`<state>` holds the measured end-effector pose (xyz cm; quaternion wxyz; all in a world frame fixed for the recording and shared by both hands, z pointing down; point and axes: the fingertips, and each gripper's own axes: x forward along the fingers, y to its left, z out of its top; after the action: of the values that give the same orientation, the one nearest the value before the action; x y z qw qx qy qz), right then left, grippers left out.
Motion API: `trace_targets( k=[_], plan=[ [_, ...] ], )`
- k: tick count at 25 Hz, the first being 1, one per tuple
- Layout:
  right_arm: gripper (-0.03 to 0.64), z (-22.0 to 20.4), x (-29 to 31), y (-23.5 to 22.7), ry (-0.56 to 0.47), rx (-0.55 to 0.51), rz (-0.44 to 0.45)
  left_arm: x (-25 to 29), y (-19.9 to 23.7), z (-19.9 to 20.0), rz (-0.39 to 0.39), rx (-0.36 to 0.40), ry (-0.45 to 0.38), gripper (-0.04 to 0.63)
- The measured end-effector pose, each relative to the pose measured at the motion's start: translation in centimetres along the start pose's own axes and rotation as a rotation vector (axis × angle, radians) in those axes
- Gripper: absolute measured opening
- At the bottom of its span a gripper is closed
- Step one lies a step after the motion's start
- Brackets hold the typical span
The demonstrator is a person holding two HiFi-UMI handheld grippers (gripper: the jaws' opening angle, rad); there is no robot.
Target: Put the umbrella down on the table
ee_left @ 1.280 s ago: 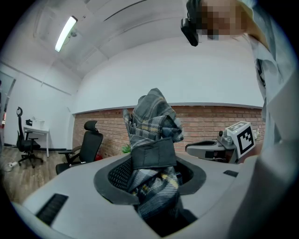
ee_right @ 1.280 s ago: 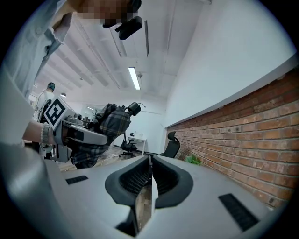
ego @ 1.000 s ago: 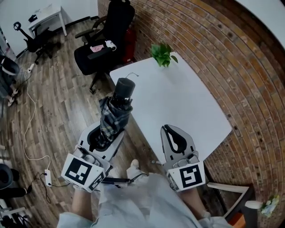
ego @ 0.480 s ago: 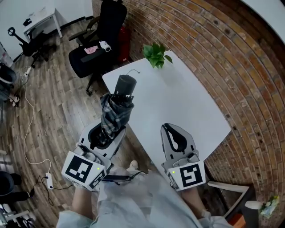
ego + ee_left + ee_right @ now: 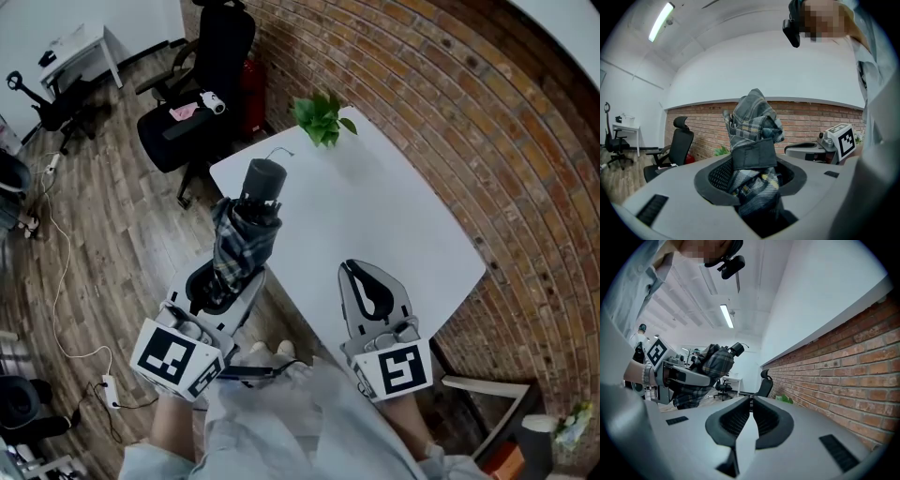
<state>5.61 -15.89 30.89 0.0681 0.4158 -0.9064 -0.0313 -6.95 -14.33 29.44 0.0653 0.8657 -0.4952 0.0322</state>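
Note:
A folded plaid umbrella (image 5: 242, 242) with a black handle (image 5: 262, 179) stands upright in my left gripper (image 5: 217, 283), whose jaws are shut on its lower part. In the left gripper view the umbrella (image 5: 752, 154) fills the gap between the jaws, its black strap wrapped round it. The umbrella hangs over the near left edge of the white table (image 5: 375, 225). My right gripper (image 5: 367, 287) is over the table's near edge, empty, its jaws shut tip to tip (image 5: 751, 405). From the right gripper view the umbrella (image 5: 705, 369) and left gripper show to the left.
A small green plant (image 5: 321, 116) stands at the table's far corner. A black office chair (image 5: 202, 94) is behind the table, a brick wall (image 5: 469, 103) along its right side. Cables lie on the wooden floor (image 5: 112, 234) at the left.
The view has shifted: the table and the plant sit a little further left and up in the picture. Both grippers keep their places in the frame, and the umbrella stays held.

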Motion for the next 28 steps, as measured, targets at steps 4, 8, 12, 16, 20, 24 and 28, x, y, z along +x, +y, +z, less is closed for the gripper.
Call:
trace_targets(
  k=[4, 8, 12, 16, 20, 24, 28],
  plan=[
    [0.051, 0.0, 0.1, 0.0, 0.001, -0.007, -0.013, 0.3, 0.2, -0.3, -0.013, 0.007, 0.005, 0.216],
    [0.051, -0.1, 0.7, -0.2, 0.003, -0.008, -0.022, 1.2, 1.0, -0.6, -0.023, 0.009, 0.018, 0.216],
    [0.051, -0.1, 1.1, -0.5, 0.019, -0.003, -0.04, 2.2, 1.5, -0.9, -0.044, 0.01, 0.041, 0.216],
    [0.051, -0.8, 1.5, -1.3, 0.045, 0.003, -0.057, 4.0, 1.9, -1.8, -0.064, 0.004, 0.068, 0.216],
    [0.051, -1.5, 1.8, -2.4, 0.053, 0.01, -0.078, 6.6, 2.3, -3.6, -0.092, 0.012, 0.109, 0.216],
    [0.051, -2.4, 1.4, -3.3, 0.079, 0.021, -0.103, 9.2, 2.3, -5.4, -0.114, 0.012, 0.159, 0.216],
    [0.051, -2.8, 1.5, -4.4, 0.059, 0.046, -0.136, 12.3, 2.7, -7.8, -0.125, 0.019, 0.229, 0.216]
  ],
)
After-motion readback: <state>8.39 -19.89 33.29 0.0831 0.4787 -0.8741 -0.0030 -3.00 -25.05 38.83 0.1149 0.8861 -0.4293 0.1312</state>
